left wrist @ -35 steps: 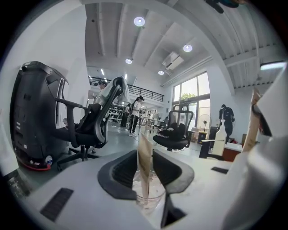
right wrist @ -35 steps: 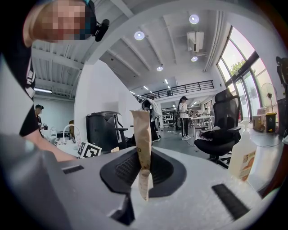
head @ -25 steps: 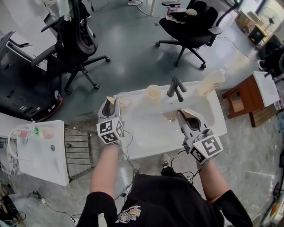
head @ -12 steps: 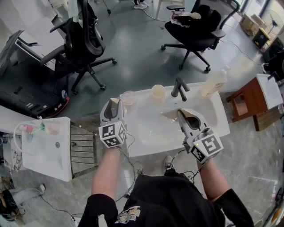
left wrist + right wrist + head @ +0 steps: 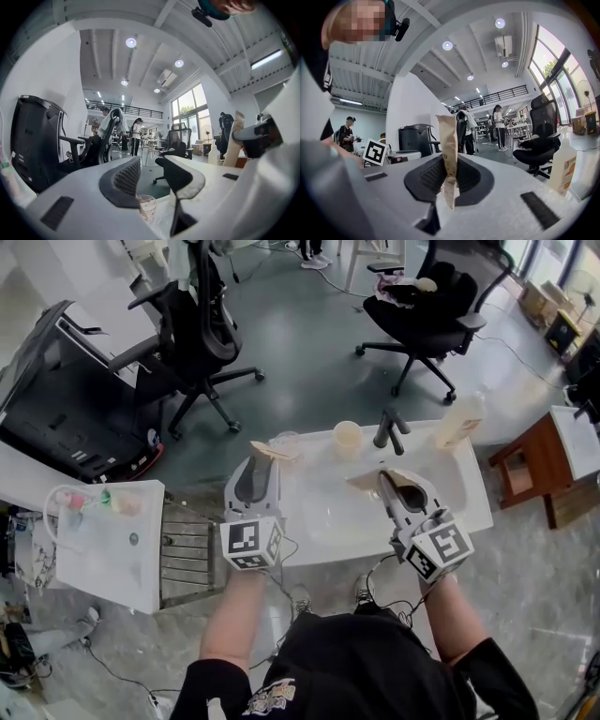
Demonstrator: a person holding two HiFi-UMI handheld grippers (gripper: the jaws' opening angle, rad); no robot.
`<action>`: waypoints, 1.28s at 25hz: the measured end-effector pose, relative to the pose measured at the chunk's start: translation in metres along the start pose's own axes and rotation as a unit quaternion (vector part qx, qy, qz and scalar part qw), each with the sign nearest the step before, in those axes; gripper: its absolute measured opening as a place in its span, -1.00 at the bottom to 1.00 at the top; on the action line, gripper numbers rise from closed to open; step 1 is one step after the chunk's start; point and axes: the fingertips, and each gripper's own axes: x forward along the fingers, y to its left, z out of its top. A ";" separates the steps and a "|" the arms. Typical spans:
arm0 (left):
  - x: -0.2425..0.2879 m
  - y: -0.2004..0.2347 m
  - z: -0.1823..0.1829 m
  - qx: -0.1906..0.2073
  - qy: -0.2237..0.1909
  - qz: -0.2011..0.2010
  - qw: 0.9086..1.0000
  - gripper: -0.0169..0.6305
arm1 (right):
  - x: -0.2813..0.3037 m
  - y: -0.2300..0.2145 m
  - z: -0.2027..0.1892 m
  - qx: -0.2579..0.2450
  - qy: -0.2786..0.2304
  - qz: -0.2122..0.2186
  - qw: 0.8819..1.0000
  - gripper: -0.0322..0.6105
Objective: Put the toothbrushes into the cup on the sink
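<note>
A white sink point(image 5: 319, 521) carries a clear cup point(image 5: 286, 442) at its back left and a cream cup point(image 5: 347, 439) beside the dark faucet point(image 5: 389, 430). My left gripper point(image 5: 261, 465) hovers just in front of the clear cup, open. Its jaws have just opened wide and eased in slightly, with nothing between them. A tan paper-wrapped toothbrush point(image 5: 274, 450) rests at the clear cup's rim. In the left gripper view the clear cup point(image 5: 146, 206) shows below the left gripper point(image 5: 152, 176). My right gripper point(image 5: 384, 481) is shut on another tan wrapped toothbrush point(image 5: 449, 159) over the basin.
A tall soap bottle point(image 5: 459, 423) stands at the sink's back right. A second white basin point(image 5: 103, 540) and a metal rack point(image 5: 187, 549) sit to the left. Office chairs point(image 5: 202, 343) stand behind, and a wooden stool point(image 5: 530, 465) at the right.
My left gripper has risen and drawn back from the clear cup. The tan packet once at its tips now lies by the cup. The right gripper has barely shifted.
</note>
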 end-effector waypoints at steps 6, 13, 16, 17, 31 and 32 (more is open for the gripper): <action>-0.033 -0.020 0.041 -0.011 -0.033 -0.017 0.999 -0.80 | -0.006 0.011 0.010 -0.004 -0.014 0.006 1.000 -0.78; -0.062 -0.052 0.060 -0.014 -0.029 -0.043 0.999 -0.91 | -0.012 0.023 0.023 -0.013 -0.034 0.013 0.999 -0.78; -0.070 -0.064 0.062 -0.006 -0.027 -0.057 0.998 -0.92 | -0.013 0.027 0.029 -0.017 -0.040 0.017 0.999 -0.78; -0.072 -0.068 0.062 -0.004 -0.026 -0.061 0.998 -0.92 | -0.013 0.028 0.031 -0.018 -0.041 0.017 0.999 -0.78; -0.082 -0.088 0.059 -0.003 -0.023 -0.085 0.996 -0.93 | -0.016 0.025 0.040 -0.027 -0.049 0.018 0.998 -0.78; -0.082 -0.090 0.059 -0.001 -0.024 -0.088 0.996 -0.93 | -0.015 0.024 0.040 -0.028 -0.050 0.019 0.998 -0.78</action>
